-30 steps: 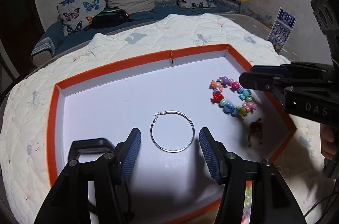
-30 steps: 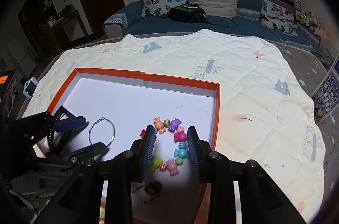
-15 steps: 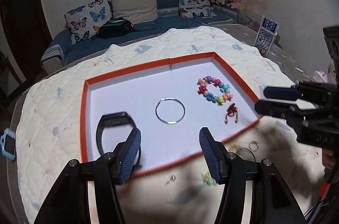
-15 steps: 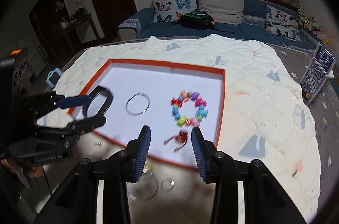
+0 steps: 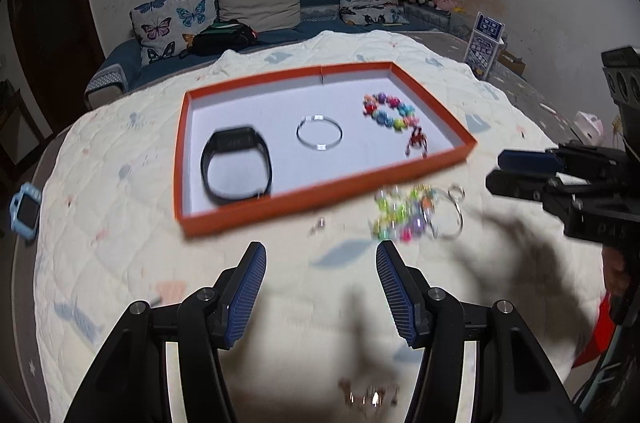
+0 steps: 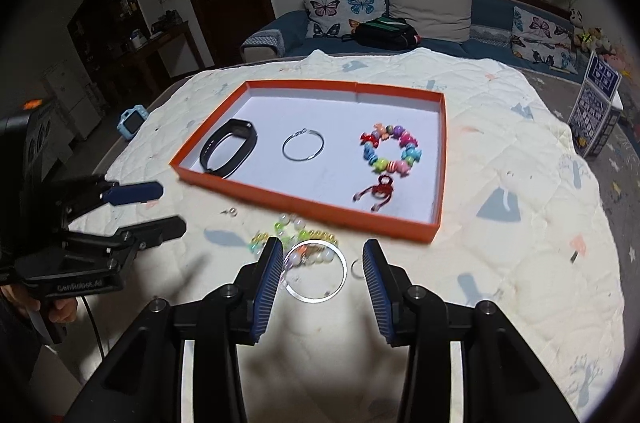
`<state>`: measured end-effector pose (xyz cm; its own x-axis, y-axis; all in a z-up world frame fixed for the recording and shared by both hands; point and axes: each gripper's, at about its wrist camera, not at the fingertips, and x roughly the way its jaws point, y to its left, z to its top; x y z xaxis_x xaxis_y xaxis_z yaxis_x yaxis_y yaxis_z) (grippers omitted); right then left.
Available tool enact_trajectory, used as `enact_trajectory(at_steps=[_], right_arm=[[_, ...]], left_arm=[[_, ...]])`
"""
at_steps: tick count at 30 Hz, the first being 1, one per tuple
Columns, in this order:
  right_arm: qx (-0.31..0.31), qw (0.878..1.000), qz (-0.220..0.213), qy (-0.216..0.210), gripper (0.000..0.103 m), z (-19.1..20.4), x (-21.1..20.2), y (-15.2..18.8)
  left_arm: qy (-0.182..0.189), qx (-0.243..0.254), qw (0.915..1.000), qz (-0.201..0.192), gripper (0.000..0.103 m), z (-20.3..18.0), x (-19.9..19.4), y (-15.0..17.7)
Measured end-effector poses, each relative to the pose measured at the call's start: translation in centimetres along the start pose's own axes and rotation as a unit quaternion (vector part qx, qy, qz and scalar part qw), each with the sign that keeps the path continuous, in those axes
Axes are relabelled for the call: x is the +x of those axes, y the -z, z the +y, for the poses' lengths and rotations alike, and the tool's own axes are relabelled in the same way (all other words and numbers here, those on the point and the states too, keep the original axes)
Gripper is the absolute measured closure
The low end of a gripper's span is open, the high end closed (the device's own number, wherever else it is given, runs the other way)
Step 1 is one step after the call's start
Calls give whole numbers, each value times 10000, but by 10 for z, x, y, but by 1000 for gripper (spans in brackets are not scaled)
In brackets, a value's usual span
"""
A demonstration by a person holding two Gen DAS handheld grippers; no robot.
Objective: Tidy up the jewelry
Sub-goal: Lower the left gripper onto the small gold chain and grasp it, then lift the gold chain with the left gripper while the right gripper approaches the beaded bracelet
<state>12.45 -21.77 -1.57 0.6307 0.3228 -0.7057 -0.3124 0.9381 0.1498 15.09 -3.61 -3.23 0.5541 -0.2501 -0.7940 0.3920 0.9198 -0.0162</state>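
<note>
An orange tray (image 5: 320, 193) with a white floor lies on the quilt. Inside it are a black watch band (image 5: 236, 165), a thin silver hoop (image 5: 319, 136), a colourful bead bracelet (image 5: 390, 111) and a red string piece (image 5: 416, 141). In front of the tray, on the quilt, lie a blurred heap of beads (image 6: 296, 239), a large silver hoop (image 6: 316, 271) and a small ring (image 6: 357, 269). My right gripper (image 6: 320, 279) hovers open over that hoop, not touching it. My left gripper (image 5: 320, 287) is open and empty over bare quilt.
A light-blue child's watch (image 6: 130, 121) lies on the quilt left of the tray (image 6: 304, 201). A tiny stud (image 6: 232, 211) sits by the tray's near rim. Something small and brownish (image 5: 368, 397) lies below the left gripper. A sofa with cushions stands behind.
Both grippers have drawn back from over the tray to the quilt in front of it. The right jaws have widened. The loose beads and hoop outside the tray have come into view.
</note>
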Motion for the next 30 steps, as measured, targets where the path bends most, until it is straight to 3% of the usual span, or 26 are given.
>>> enact_trajectory(at_steps=[9,16,21,30], right_arm=[[13,10000,16,-53,57,8,-8,16],[142,9998,22,-118,57,9,-9,23],[200,9997,83,-127,57,9,-6,29],[270,9995,114,-149,57,7,-4,30]], left_arm=[[295,233,9992,-131,44,-13,-36,51],[674,399,9969,0,75,-31,-37,85],[698,341,9969,126,81,-29,-28,93],[671,339,9970,177,81,-24,-18,93]])
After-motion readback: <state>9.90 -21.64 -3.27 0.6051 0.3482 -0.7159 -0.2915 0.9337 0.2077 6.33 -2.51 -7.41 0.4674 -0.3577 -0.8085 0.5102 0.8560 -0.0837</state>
